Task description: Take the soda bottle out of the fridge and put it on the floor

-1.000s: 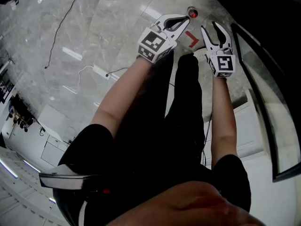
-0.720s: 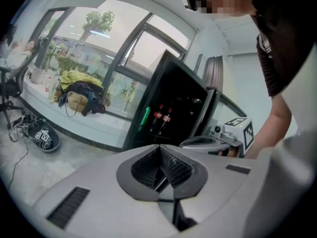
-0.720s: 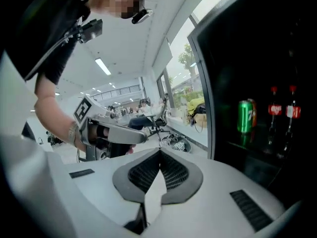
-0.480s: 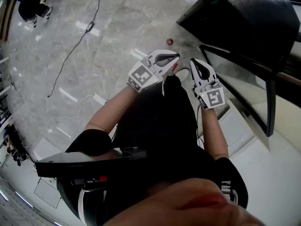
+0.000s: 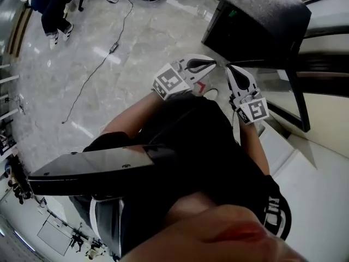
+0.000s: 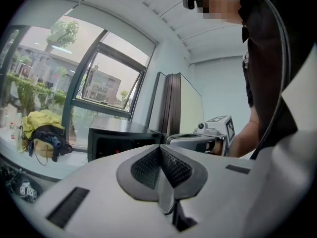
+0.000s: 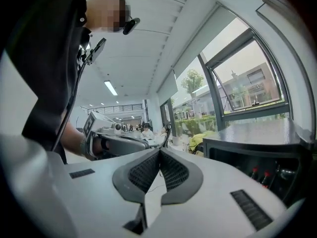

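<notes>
Both tongs are shut and empty: left gripper (image 5: 211,64) and right gripper (image 5: 230,71) each have pads pressed together with nothing between, held side by side above the floor (image 5: 109,91). The black fridge (image 5: 256,21) stands far right of them, nearer the right gripper. In the right gripper view I see red-capped bottles (image 7: 255,172) upright inside it; I take the soda bottle to be one, can't tell which. No bottle shows on the floor. Next reach goes far-right, right gripper leading, jaws opened first.
</notes>
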The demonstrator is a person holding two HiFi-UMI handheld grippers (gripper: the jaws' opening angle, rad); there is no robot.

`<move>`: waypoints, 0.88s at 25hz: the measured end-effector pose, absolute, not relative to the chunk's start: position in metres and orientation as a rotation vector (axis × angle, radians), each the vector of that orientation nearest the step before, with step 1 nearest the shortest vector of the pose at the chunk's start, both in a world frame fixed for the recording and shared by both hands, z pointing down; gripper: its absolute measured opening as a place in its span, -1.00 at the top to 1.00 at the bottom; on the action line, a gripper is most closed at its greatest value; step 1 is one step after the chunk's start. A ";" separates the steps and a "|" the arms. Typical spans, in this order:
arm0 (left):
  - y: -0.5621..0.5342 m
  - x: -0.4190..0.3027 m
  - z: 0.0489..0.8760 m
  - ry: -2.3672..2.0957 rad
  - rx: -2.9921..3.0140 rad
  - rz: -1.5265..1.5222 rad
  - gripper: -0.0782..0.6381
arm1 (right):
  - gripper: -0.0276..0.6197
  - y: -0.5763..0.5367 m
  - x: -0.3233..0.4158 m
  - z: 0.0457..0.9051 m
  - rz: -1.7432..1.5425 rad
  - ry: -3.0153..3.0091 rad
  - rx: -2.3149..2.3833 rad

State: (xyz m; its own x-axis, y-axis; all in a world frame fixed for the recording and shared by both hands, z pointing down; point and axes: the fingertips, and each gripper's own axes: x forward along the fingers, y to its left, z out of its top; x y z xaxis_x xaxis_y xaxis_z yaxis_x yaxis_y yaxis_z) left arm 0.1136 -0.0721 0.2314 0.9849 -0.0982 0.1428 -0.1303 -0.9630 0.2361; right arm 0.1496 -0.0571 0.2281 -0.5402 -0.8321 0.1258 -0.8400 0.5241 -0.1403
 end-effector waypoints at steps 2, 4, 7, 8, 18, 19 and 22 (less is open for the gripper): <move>-0.073 0.118 0.218 -0.150 2.917 0.187 0.77 | 0.88 -0.062 0.151 0.210 0.238 -2.719 1.486; -0.070 0.120 0.209 -0.134 2.940 0.184 0.77 | 0.88 -0.061 0.148 0.198 0.207 -2.726 1.488; -0.069 0.120 0.198 -0.122 2.964 0.159 0.77 | 0.88 -0.058 0.143 0.186 0.179 -2.740 1.487; -0.068 0.120 0.196 -0.121 2.968 0.155 0.77 | 0.88 -0.057 0.140 0.183 0.173 -2.745 1.484; -0.076 0.115 0.192 -0.157 2.987 0.142 0.77 | 0.88 -0.061 0.137 0.182 0.162 -2.745 1.474; -0.076 0.115 0.192 -0.160 2.987 0.142 0.77 | 0.88 -0.062 0.137 0.181 0.157 -2.748 1.472; -0.080 0.114 0.191 -0.165 2.994 0.140 0.77 | 0.88 -0.065 0.138 0.180 0.141 -2.749 1.467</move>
